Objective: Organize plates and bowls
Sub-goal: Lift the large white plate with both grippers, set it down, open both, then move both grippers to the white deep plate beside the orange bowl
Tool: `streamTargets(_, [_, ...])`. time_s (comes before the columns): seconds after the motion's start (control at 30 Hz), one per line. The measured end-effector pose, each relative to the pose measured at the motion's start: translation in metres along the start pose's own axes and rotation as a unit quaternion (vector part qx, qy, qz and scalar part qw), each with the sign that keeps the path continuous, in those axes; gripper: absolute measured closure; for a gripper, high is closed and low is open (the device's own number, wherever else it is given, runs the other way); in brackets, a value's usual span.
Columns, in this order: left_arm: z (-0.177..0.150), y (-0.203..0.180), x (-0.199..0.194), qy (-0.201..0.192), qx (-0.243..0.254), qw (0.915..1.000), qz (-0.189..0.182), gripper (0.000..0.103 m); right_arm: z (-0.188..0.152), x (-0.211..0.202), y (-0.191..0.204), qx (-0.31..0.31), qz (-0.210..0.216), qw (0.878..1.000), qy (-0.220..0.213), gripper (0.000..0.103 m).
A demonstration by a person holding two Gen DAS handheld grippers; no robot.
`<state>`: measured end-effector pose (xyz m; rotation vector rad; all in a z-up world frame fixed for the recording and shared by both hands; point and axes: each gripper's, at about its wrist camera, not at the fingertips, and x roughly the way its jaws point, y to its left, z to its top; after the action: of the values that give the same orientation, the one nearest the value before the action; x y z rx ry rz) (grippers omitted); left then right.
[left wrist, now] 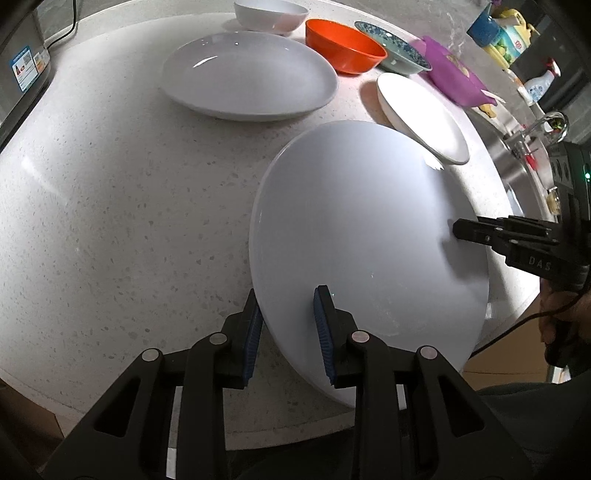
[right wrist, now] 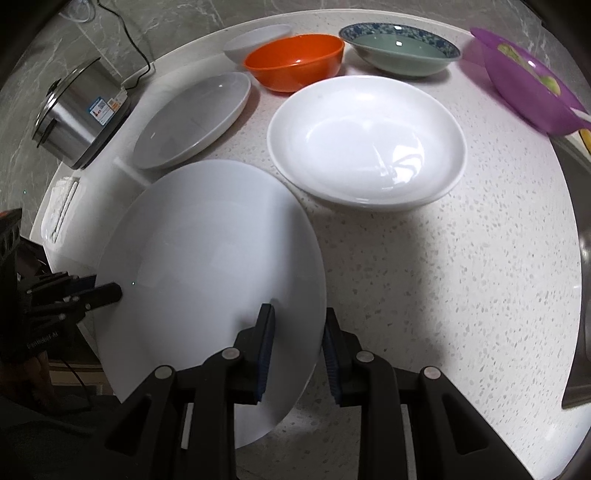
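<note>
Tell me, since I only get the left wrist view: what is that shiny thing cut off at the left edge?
Observer: A steel cooker with a lid, and a black cord running behind it.
Operator: Is the far side really gripped, too?
Observer: Yes. The right gripper has one pad on each side of the rim of the big white plate.
Operator: Is the dish beyond flat?
Observer: No, the white dish has a sunken middle.

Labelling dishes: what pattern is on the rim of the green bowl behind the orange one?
Blue-and-white speckled rim, plain green inside; clearest in the right wrist view.
</note>
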<state>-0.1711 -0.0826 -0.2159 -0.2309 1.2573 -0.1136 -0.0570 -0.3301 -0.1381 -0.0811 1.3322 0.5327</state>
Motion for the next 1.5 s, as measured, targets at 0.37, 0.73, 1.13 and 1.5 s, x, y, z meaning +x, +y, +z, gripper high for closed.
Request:
streamTargets(0.37, [0.014, 0.022, -0.036, -0.071, -0.018, 0.9972, 0.017, 0.024, -0.013, -0.012, 0.009, 0.013, 0.029, 0.998, -0.053, 0.039])
streamTargets(0.73, [0.088, 0.080, -0.060, -0.041, -0.060, 0.9950, 0.068, 0.000, -0.018, -0.065, -0.052, 0.215, 0.139, 0.947, -0.194, 0.020])
streamTargets(1.13, [0.224, 0.141, -0.007, -0.002, 0.002, 0.9996, -0.027, 0.002, 0.109, -0.034, 0.026, 0.203, 0.245, 0.933, -0.171, 0.020])
streamTargets(1.5, [0.258, 0.153, 0.040, 0.052, 0.052, 0.9951, -0.066, 0.006, 0.152, 0.043, 0.044, 0.237, 0.201, 0.948, -0.070, 0.031])
